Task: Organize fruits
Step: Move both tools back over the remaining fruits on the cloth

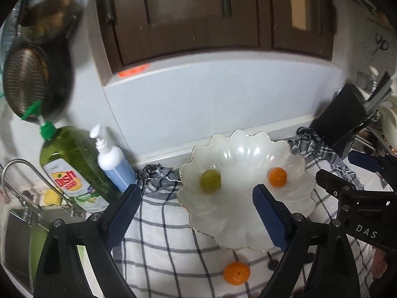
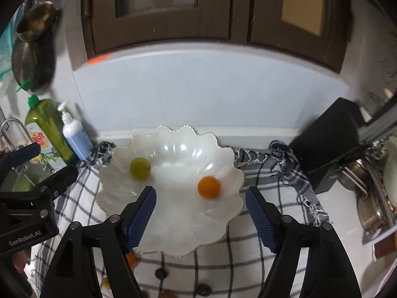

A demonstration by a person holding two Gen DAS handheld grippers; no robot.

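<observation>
Both grippers — left gripper (image 1: 196, 198), right gripper (image 2: 201, 201) — are hovering released, while the white scalloped glass bowl (image 2: 173, 236) is holding a green round fruit (image 2: 140, 168) and an orange fruit (image 2: 209, 187), another orange fruit (image 1: 236, 273) waiting nearer on the checked cloth (image 1: 161, 248).

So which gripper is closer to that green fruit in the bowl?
Left, probably. The left gripper hangs open just in front of the green fruit, which lies between its fingers' lines. The right gripper, also open, sits further right, nearer the orange fruit.

Home kitchen: sink w/ tap (image 1: 22, 173), dish soap btl (image 1: 72, 164), strainer (image 1: 24, 82) on wall, pots (image 2: 372, 198).
</observation>
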